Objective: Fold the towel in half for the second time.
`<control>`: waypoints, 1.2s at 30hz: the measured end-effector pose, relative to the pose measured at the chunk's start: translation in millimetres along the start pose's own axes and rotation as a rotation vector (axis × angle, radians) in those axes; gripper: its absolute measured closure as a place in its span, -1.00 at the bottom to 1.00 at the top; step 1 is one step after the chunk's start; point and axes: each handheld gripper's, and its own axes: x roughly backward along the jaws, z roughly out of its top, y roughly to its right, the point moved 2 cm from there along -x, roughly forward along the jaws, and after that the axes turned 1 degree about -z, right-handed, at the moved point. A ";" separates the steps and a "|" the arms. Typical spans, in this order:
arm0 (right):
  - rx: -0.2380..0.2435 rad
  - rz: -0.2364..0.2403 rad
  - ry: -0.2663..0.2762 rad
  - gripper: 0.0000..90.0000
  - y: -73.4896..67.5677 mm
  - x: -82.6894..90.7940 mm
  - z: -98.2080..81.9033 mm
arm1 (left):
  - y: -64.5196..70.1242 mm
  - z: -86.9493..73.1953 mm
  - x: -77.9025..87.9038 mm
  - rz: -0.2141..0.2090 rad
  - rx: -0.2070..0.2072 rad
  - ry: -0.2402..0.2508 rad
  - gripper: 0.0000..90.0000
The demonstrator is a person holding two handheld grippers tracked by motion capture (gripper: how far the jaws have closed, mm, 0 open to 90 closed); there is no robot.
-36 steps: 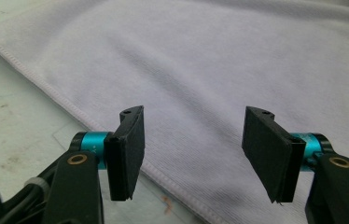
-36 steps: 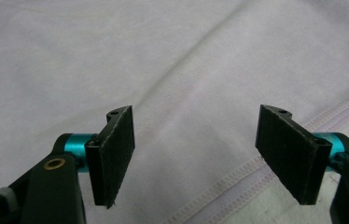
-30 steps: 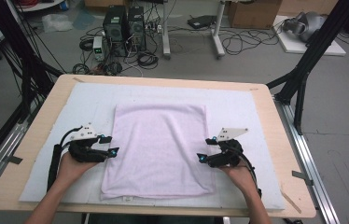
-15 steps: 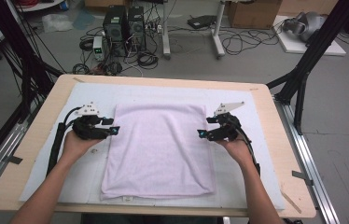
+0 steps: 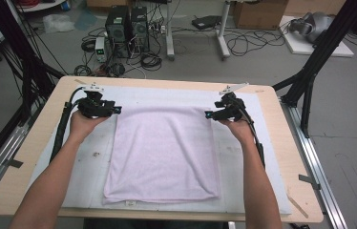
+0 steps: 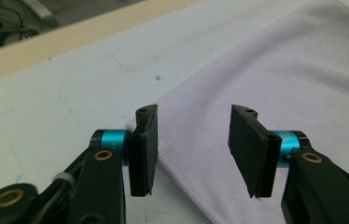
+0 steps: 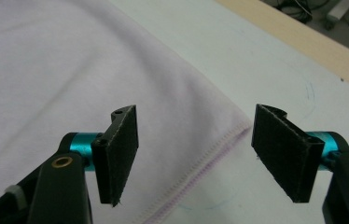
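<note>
Where both tongs gape, pale towel [image 5: 163,152] flat on table mat [image 5: 262,157]

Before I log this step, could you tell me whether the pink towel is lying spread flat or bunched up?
Spread flat: the pink towel lies smooth as a rectangle on the table mat.

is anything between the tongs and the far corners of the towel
Nothing visible. The left tongs stand open over the towel at its far left corner, the right tongs open over its far right corner, with only bare mat around.
</note>
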 end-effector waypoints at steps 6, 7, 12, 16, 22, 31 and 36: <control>-0.008 -0.016 -0.061 -0.31 5.1 -20.7 -10.3 | -6.6 -8.8 -18.6 0.044 0.028 -0.017 0.12; -0.005 -0.020 -0.066 -0.31 5.4 -23.3 -11.3 | -8.3 -10.5 -21.8 0.049 0.034 -0.025 0.12; -0.037 -0.020 -0.059 -0.31 9.8 -34.3 -17.2 | -15.4 -21.1 -34.7 0.071 0.086 -0.075 0.03; -0.064 -0.016 -0.096 -0.26 11.4 -44.7 -24.3 | -14.2 -24.7 -40.6 0.084 0.091 -0.089 0.07; -0.092 0.021 -0.039 0.44 6.8 -47.1 -30.0 | -4.4 -22.0 -46.0 0.065 0.057 -0.089 0.66; -0.072 0.077 -0.008 0.86 1.4 -38.6 -21.3 | -5.4 -14.4 -40.8 0.083 0.059 -0.061 0.90; -0.053 0.057 0.054 0.86 2.3 -17.6 -4.3 | -3.4 11.8 -27.9 0.096 0.028 0.018 0.95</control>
